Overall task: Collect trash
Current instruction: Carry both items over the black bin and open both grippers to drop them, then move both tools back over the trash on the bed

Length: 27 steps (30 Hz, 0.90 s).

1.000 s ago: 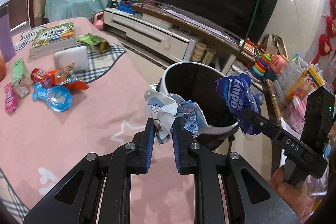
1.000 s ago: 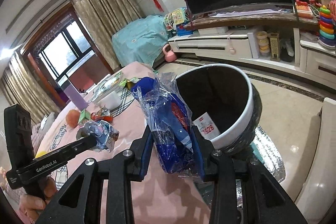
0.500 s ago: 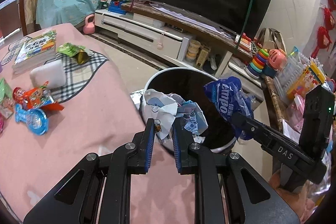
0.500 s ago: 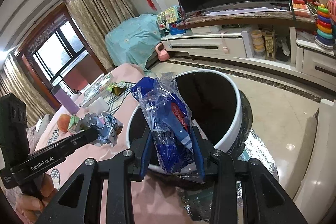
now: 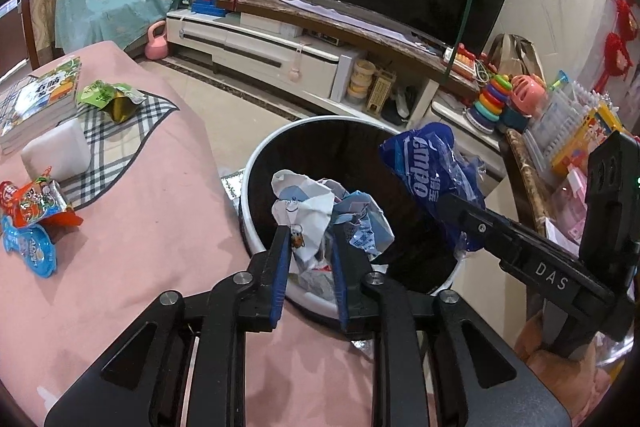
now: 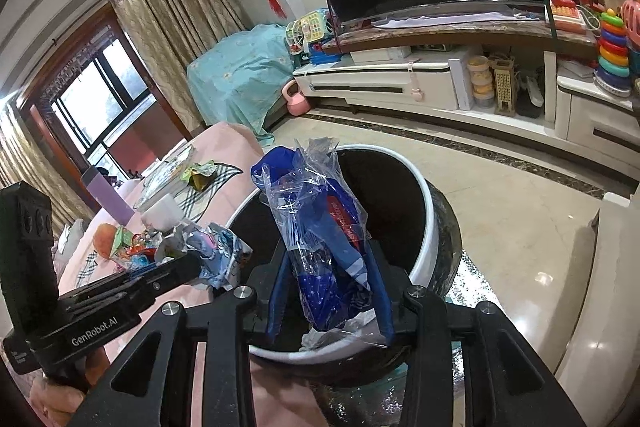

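1. On the pink tablecloth (image 5: pixel 152 211) at the far left lie loose snack wrappers (image 5: pixel 34 211), a white block (image 5: pixel 56 151) and a stack of books (image 5: pixel 40 99).
2. The left gripper (image 5: pixel 310 231) holds a crumpled white-and-blue wrapper (image 5: pixel 316 211) over the near rim of the trash bin (image 5: pixel 256 163). Its jaws have just been opening, with the wrapper between the blue pads and touching them.
3. The bin, black inside with a white rim, stands just beside the table edge.
4. The right gripper (image 6: pixel 330 259) is closed on a blue plastic bag (image 6: pixel 320 227) above the bin's mouth. Its jaws have eased slightly wider, yet the bag sits upright between them.
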{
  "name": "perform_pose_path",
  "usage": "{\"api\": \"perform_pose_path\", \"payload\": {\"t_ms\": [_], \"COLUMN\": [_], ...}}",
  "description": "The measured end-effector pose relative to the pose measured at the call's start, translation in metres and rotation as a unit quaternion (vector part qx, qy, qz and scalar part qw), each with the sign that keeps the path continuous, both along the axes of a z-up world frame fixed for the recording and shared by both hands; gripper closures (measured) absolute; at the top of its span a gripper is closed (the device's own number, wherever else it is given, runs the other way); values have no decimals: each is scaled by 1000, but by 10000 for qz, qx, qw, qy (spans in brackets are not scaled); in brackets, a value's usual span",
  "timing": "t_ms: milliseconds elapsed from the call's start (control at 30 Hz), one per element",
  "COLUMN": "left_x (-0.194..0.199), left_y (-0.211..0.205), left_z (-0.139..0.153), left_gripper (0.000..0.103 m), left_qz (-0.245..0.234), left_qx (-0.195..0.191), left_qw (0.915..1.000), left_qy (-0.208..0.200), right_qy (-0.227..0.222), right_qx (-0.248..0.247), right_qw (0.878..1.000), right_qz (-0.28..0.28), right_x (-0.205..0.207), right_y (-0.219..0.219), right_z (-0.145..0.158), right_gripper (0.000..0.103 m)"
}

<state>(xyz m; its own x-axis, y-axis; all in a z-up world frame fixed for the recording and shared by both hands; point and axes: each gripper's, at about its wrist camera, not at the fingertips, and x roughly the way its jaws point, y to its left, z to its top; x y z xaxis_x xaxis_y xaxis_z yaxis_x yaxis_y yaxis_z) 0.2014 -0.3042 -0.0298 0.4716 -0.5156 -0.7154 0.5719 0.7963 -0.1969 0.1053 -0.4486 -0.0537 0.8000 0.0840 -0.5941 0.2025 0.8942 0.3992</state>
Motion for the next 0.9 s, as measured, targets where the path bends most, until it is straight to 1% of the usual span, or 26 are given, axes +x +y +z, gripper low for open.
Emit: {"api": "perform_pose_path", "payload": {"t_ms": [33,67,100,133,167,200,267,300,333,400,467,600,667,900], "left_x": [-1,-2,-2,-2,-3,-4,-4,-5,-5,-8,-12,-20,-24,-34], "left_y": [-1,-1,0,2,4,7,11,14,18,25,36,57,72,122], "left_z": [0,0,0,1,1,2,3,3,3,2,1,-3,-6,-12], "left_gripper": [79,73,64,59,52,49,45,44,43,38,37,36,36,34], "left_qz": [0,-6,12,41,78,107,149,172,197,265,349,533,642,1067], "left_qx": [12,16,20,16,-15,-39,-61,-80,-90,-82,-119,-142,-149,-206], "left_qw": [10000,10000,10000,10000,10000,9999,9999,9998,9998,9996,9993,9985,9978,9940], "left_qy": [-4,-7,-13,-22,-46,-57,-46,-35,-29,-18,-6,38,51,82], "right_qy": [15,26,36,36,29,3,-58,-83,-109,-125,-167,-293,-328,-402], "right_qx": [7,24,47,62,85,122,171,175,176,212,262,365,396,402], "right_qw": [10000,10000,10000,10000,10000,9999,9998,9998,9998,9997,9995,9989,9986,9978], "right_qz": [4,10,21,27,19,20,12,10,3,8,15,36,73,331], "right_x": [2,3,4,4,3,2,-1,-1,-3,-6,-9,-18,-20,-24], "right_y": [-1,-1,-3,-3,-3,-4,-4,-5,-4,-2,0,10,16,51], "right_z": [0,-1,-1,-2,-2,-2,-1,-1,0,1,2,3,3,7], "right_gripper": [63,62,58,57,53,44,33,31,30,29,26,14,11,5]}}
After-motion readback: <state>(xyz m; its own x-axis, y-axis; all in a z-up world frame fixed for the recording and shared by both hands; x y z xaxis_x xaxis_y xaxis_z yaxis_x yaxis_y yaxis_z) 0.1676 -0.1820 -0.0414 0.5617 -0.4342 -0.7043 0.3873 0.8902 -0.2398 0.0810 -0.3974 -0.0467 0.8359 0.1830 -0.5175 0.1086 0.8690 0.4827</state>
